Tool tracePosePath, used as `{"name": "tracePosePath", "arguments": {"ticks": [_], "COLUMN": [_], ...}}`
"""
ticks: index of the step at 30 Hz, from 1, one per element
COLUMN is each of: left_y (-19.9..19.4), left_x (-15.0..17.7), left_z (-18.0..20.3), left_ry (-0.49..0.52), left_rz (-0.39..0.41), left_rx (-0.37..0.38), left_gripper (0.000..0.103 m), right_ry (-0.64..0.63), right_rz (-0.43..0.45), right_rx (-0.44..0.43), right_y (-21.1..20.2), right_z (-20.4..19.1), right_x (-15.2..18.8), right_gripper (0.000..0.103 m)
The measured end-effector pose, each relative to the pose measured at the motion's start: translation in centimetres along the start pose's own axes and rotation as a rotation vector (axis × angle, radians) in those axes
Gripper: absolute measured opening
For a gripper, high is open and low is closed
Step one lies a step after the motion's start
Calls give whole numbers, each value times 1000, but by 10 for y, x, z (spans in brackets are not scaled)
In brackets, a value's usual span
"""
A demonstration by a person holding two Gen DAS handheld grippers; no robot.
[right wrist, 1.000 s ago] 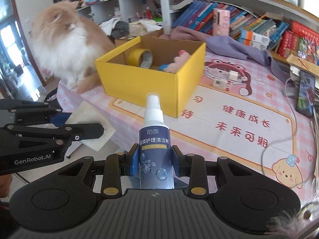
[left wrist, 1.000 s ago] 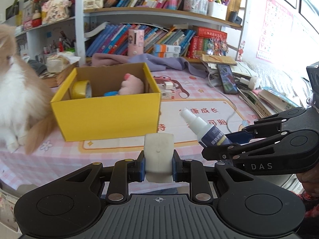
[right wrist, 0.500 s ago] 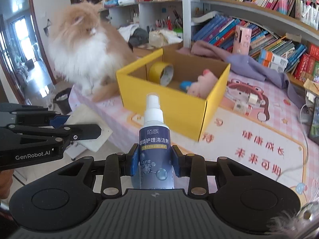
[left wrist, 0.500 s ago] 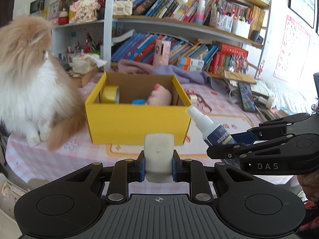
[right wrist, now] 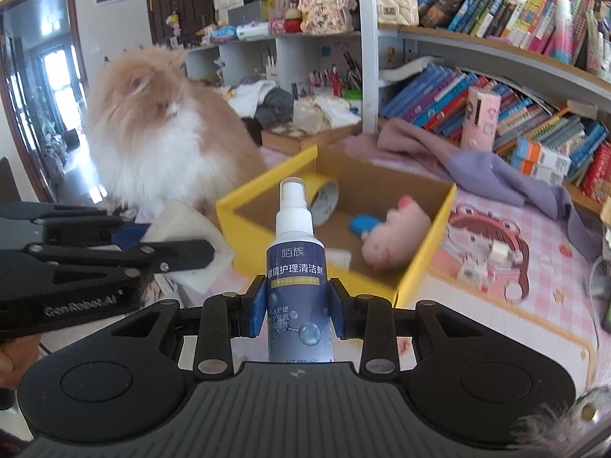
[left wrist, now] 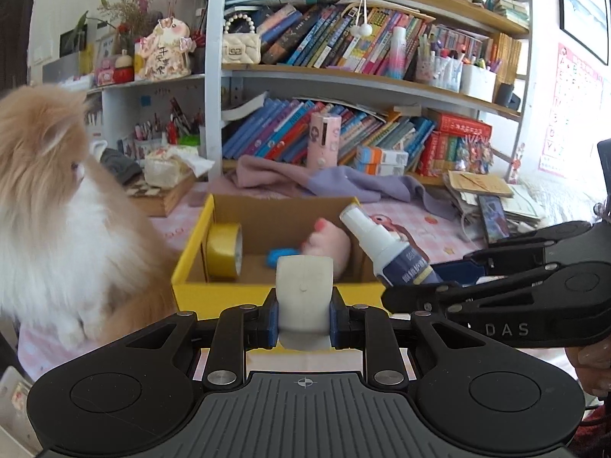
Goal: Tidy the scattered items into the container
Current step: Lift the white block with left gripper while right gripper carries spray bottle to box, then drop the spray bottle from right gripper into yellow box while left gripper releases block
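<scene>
1. Now both hands are carrying things toward the yellow box, so the step in hand is, I think, the drop into it.
2. The left gripper is gripping a flat whitish pad between its closed jaws, near the front wall of the box in its own view.
3. The right gripper is clamping a blue spray bottle around the label, with the white nozzle pointing forward and up.
4. To do it well, each item should be over the open inside before the jaws are letting go, not over the rim; the bottle is tall, so it is better to lower it and lay it down.
5. One hand at a time is safer, because the two grippers are close beside each other.
6. Free floor is showing near the front of the box; a tape roll, a pink plush toy and a small blue thing are already lying inside.
7. A fluffy cat is sitting just beside the box, so a slow approach is wiser.
8. The box is standing on a pink checked tablecloth; behind it a purple cloth is lying, and full bookshelves are covering the wall.
</scene>
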State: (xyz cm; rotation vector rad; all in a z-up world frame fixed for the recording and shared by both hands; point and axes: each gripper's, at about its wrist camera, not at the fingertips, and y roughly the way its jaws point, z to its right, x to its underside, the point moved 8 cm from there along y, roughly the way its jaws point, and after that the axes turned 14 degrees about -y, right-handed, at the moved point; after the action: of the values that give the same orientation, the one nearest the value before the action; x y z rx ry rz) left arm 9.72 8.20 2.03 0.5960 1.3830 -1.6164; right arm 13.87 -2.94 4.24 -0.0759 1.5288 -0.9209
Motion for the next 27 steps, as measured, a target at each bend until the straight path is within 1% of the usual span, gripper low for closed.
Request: {"name": "tracePosePath", "arguments": {"ticks": [4,10,13,16,18,20,22,27], "left_y": [25,69,98,127,145,159,171,195], "left_x": [-19,-51,-56,-53,-49,-44,-39,-26], "left_z": [2,-4,-7,-12,-15,-19,-22,-30], "left_ry": [38,31,35,45,64,72,78,97], "left_rz": [5,19,-9,-62,-95,-124,-155,-232], "left_rx": [-27,-69,-91,-116,-135,-149,-165,-190], "left_gripper": [22,22,22,22,22,22,22,23], "right_ry": [2,-6,-33,-40,-71,-104,-110,-154], "right_rz": [34,62,56,2,-38,-90,-147,-271], "right_rx": [0,-16,-20,-26,-13,-8,-29,-59], "right_y": [23,66,91,126,152,177,199,237], "right_z": [24,59,71,82,85,87,90,92], "right_x": [-24,-65,-81,-85,-82,-75,-65,-46], "right_gripper": [31,31,31,31,31,31,31,32]}}
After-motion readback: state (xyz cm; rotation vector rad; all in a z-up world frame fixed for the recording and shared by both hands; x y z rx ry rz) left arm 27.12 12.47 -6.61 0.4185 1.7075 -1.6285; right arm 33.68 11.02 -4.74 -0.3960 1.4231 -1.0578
